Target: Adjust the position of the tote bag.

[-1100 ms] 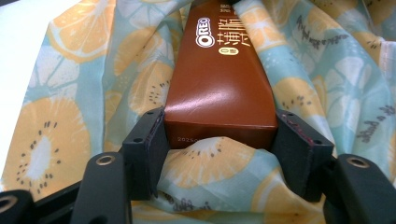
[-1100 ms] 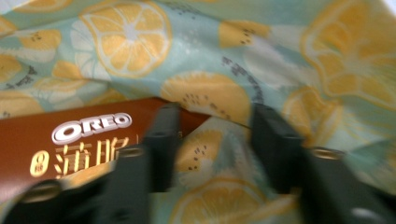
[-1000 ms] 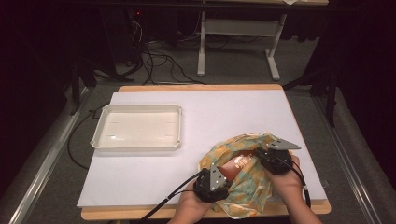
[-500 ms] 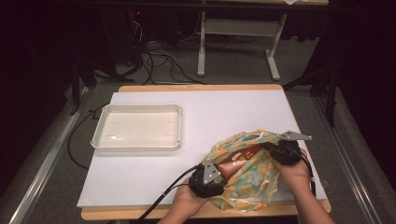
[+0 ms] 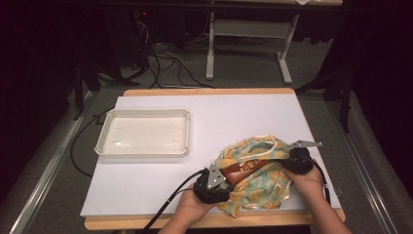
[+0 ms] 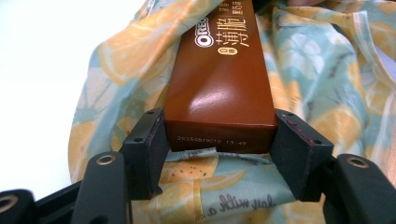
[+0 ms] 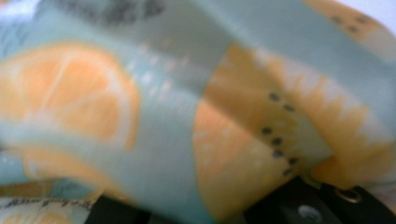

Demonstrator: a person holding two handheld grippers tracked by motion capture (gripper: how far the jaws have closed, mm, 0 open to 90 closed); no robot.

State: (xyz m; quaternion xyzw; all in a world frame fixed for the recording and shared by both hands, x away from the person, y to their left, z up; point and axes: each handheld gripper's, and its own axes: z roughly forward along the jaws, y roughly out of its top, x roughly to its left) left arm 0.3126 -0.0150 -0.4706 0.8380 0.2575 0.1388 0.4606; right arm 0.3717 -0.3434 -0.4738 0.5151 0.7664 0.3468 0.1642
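Observation:
A brown Oreo biscuit box (image 6: 219, 79) lies across a cloth bag (image 5: 258, 192) printed with orange slices on pale teal, near the table's front right. My left gripper (image 5: 225, 176) is shut on the near end of the box (image 5: 246, 168), one pad on each long side (image 6: 219, 130). My right gripper (image 5: 288, 158) sits at the bag's right edge. Its jaws have just been opening a little, and the bag's fabric (image 7: 187, 93) still runs down between them and hides the pads. The bag (image 6: 116, 60) spreads under and around the box.
A shallow white tray (image 5: 104, 146) stands at the left of the white mat (image 5: 243, 117). The wooden table edge (image 5: 146, 222) runs along the front. Cables trail from both grippers. Desk legs and wires stand on the dark floor behind.
My right gripper has moved to the right, drawing the bag's edge with it and stretching the fabric wider. The left gripper and the box have stayed in place.

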